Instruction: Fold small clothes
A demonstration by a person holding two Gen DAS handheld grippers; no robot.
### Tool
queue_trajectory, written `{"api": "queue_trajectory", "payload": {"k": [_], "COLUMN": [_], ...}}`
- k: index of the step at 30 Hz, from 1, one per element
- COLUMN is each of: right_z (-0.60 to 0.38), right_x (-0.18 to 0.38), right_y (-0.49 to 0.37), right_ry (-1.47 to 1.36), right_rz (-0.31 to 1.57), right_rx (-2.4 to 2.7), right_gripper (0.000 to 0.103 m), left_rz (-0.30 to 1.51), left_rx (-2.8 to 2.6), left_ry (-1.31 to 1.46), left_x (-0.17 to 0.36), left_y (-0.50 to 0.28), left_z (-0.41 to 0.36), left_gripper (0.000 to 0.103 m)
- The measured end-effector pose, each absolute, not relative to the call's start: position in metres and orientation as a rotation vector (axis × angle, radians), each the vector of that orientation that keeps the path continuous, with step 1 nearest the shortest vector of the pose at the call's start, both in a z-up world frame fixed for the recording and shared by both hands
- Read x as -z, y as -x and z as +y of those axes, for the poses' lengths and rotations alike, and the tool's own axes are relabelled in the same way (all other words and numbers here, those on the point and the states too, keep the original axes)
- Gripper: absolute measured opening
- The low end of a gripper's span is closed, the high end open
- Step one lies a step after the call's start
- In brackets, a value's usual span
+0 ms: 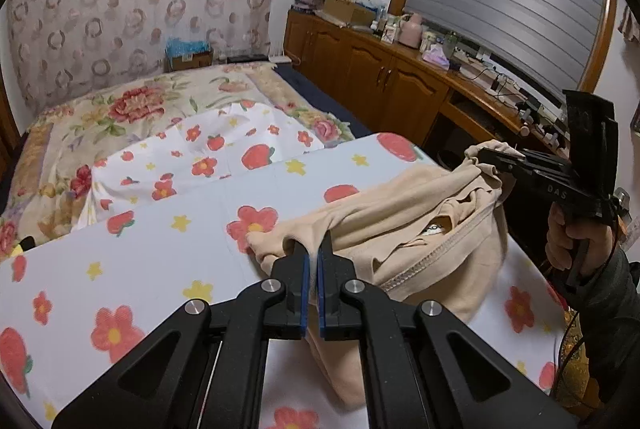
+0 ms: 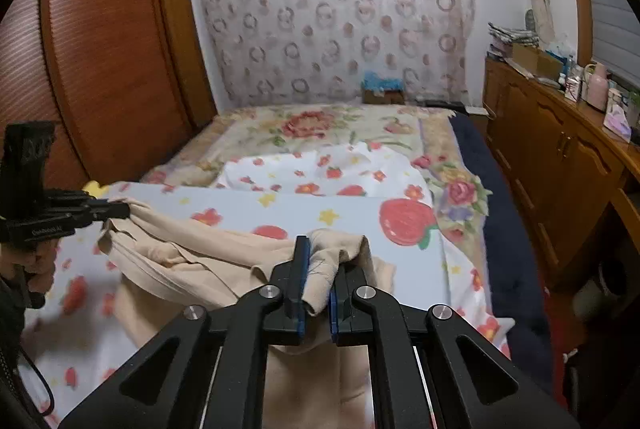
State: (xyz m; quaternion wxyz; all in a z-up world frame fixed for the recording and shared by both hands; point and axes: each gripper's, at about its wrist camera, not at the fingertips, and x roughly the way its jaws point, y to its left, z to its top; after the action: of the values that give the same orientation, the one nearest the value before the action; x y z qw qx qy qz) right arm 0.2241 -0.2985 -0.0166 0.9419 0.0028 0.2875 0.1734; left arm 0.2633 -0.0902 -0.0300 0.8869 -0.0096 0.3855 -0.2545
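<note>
A small beige garment hangs bunched between my two grippers above the white flower-and-strawberry sheet. My left gripper is shut on one corner of it, close to the camera. My right gripper is at the right in the left wrist view, shut on the other upper corner. In the right wrist view my right gripper pinches a wad of the beige garment, and my left gripper holds the far corner at the left. The lower part drapes onto the sheet.
The sheet covers a board on a bed with a floral blanket. A wooden sideboard with clutter runs along the right. A wooden wardrobe stands at the left. A patterned curtain hangs behind the bed.
</note>
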Motion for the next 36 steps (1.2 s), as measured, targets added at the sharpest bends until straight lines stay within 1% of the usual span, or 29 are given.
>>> {"api": "queue_trajectory", "payload": {"k": [2, 3, 4, 5, 6, 7, 8, 10, 11, 13, 14, 20, 27, 28, 29, 30, 31, 33, 35, 36], "right_z": [-0.291, -0.287, -0.283, -0.279, -0.278, -0.278, -0.278, -0.281, -0.282, -0.286, -0.287, -0.279, -0.259, -0.261, -0.260, -0.259, -0.260, -0.271, -0.281, -0.291], "right_x": [0.014, 0.011, 0.010, 0.009, 0.006, 0.003, 0.000, -0.003, -0.006, -0.002, -0.001, 0.019, 0.026, 0.022, 0.019, 0.017, 0.015, 0.015, 0.013, 0.017], "right_y": [-0.234, -0.236, -0.236, -0.237, -0.234, -0.232, -0.230, -0.223, -0.219, -0.213, -0.210, -0.218, -0.247, -0.249, -0.252, -0.256, -0.258, -0.264, -0.270, -0.269], "right_ry": [0.017, 0.030, 0.043, 0.052, 0.053, 0.054, 0.055, 0.055, 0.056, 0.069, 0.077, 0.128, 0.165, 0.162, 0.155, 0.148, 0.141, 0.119, 0.068, 0.042], "right_rz": [0.597, 0.597, 0.599, 0.597, 0.592, 0.585, 0.575, 0.561, 0.555, 0.551, 0.553, 0.644, 0.706, 0.696, 0.688, 0.686, 0.680, 0.674, 0.665, 0.666], "right_rx": [-0.337, -0.322, -0.310, -0.303, -0.301, -0.303, -0.297, -0.291, -0.287, -0.281, -0.284, -0.337, -0.400, -0.409, -0.426, -0.446, -0.461, -0.473, -0.450, -0.416], "right_gripper": [0.014, 0.015, 0.020, 0.026, 0.030, 0.039, 0.044, 0.046, 0.048, 0.050, 0.050, 0.051, 0.050, 0.041, 0.026, 0.017, 0.005, 0.004, 0.004, 0.004], "left_rz": [0.817, 0.822, 0.828, 0.837, 0.840, 0.835, 0.816, 0.788, 0.783, 0.789, 0.794, 0.845, 0.882, 0.881, 0.875, 0.873, 0.872, 0.863, 0.856, 0.855], "left_rx": [0.519, 0.514, 0.514, 0.517, 0.517, 0.513, 0.500, 0.491, 0.489, 0.491, 0.492, 0.517, 0.543, 0.548, 0.556, 0.553, 0.545, 0.515, 0.480, 0.442], "left_ry": [0.022, 0.023, 0.025, 0.028, 0.022, 0.014, -0.003, -0.020, -0.022, -0.023, -0.030, -0.088, -0.142, -0.139, -0.134, -0.136, -0.142, -0.135, -0.108, -0.098], "left_x": [0.037, 0.040, 0.041, 0.044, 0.044, 0.044, 0.042, 0.039, 0.038, 0.039, 0.040, 0.053, 0.064, 0.064, 0.063, 0.063, 0.064, 0.065, 0.065, 0.065], "left_y": [-0.271, -0.273, -0.274, -0.276, -0.277, -0.277, -0.275, -0.271, -0.268, -0.265, -0.262, -0.254, -0.279, -0.284, -0.292, -0.297, -0.302, -0.315, -0.324, -0.330], "left_z": [-0.091, -0.091, -0.092, -0.091, -0.091, -0.091, -0.088, -0.084, -0.080, -0.077, -0.074, -0.074, -0.096, -0.099, -0.101, -0.103, -0.104, -0.104, -0.100, -0.096], "left_gripper": [0.004, 0.004, 0.004, 0.007, 0.011, 0.023, 0.036, 0.050, 0.054, 0.072, 0.075, 0.076, 0.076, 0.076, 0.076, 0.076, 0.076, 0.075, 0.059, 0.059]}}
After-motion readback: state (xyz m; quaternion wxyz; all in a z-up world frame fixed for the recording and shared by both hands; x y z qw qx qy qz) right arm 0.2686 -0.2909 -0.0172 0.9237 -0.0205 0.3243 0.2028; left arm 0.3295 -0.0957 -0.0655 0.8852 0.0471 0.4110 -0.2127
